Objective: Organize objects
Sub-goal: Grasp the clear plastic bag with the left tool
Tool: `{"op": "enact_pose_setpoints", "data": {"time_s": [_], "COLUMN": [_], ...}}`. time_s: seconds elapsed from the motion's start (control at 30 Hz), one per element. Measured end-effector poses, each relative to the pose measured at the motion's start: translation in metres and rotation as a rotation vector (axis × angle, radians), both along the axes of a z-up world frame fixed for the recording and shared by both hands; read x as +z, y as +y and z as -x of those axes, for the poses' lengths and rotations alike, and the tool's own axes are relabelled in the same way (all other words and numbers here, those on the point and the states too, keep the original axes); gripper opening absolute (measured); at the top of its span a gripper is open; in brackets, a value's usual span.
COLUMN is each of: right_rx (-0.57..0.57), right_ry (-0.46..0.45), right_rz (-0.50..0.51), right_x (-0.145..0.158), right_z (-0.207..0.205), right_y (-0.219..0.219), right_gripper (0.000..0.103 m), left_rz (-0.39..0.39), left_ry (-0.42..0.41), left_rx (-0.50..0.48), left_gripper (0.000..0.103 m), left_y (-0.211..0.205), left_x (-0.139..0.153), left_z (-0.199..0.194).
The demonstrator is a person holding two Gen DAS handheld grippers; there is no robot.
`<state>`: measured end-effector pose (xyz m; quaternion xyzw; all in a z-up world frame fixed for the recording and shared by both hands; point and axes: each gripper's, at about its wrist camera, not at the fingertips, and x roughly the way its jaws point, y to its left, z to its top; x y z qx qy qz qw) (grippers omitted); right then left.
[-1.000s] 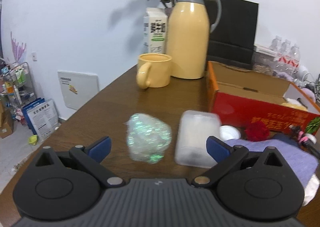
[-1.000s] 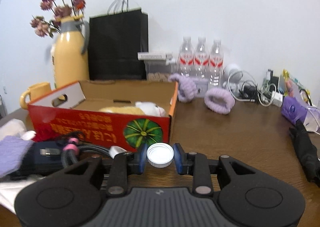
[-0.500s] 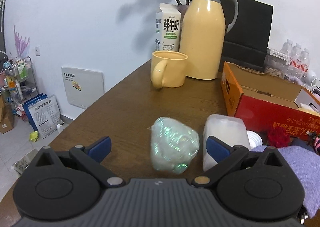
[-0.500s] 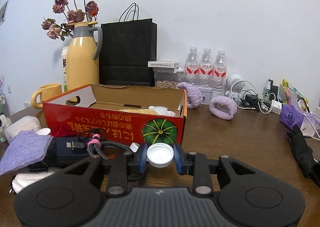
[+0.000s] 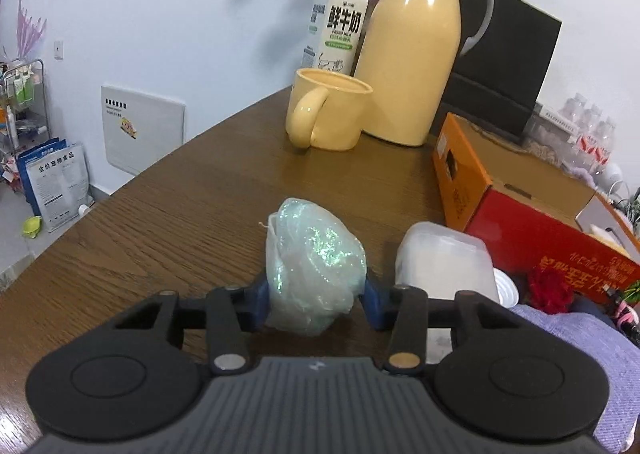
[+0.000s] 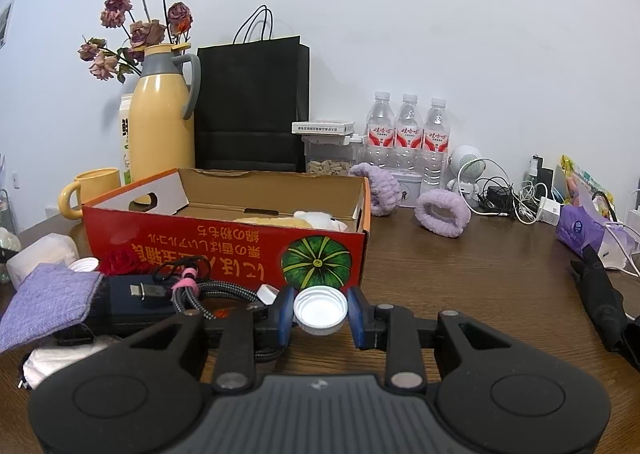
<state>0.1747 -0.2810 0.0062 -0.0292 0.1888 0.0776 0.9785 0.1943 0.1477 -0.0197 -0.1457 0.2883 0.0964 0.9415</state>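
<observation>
So the left gripper [image 5: 316, 296] just went from wide open to closed around that iridescent crinkly bundle [image 5: 314, 268]. A second ago the bundle sat loose on the table [image 5: 168, 222] ahead of the open jaws; now both blue pads are pressed against its sides and the film looks slightly pinched, so I'm calling that a grip. It's soft, shiny plastic stuff though, so I'd guess it squashes rather than holds firm, and I can't tell whether it's off the table yet. It sits toward the table's left edge, with the frosted plastic container [image 5: 442, 258] just beside it on the right and the yellow mug [image 5: 326, 114] further back.

The right gripper [image 6: 320, 312] hasn't changed: jaws clamped on the white bottle cap [image 6: 319, 310], open side facing up, hovering in front of the red cardboard box [image 6: 224, 242] near the front edge of the table. The cable bundle [image 6: 208, 290] and the purple cloth [image 6: 48, 298] lie just left of it.

What that means for the tidy-up, as I read it: both hands are loaded now, and the box with its open top is the obvious drop spot. The cap is closer, so I'd probably put that in first.
</observation>
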Motion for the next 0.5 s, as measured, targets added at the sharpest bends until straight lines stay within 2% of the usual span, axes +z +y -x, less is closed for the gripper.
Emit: {"op": "enact_pose_setpoints", "data": {"time_s": [0.23, 0.5], "right_rx": [0.001, 0.026], "right_ry": [-0.013, -0.066], "right_rz": [0.002, 0.005], "right_x": [0.001, 0.008], "right_z": [0.002, 0.004], "right_y": [0.001, 0.007], "right_gripper": [0.027, 0.027], "left_rz": [-0.047, -0.105], "left_ry": [-0.074, -0.179], "left_rx": [0.035, -0.061], "left_gripper": [0.043, 0.043], "left_y": [-0.01, -0.052], "left_x": [0.012, 0.05], "left_z": [0.013, 0.019]}}
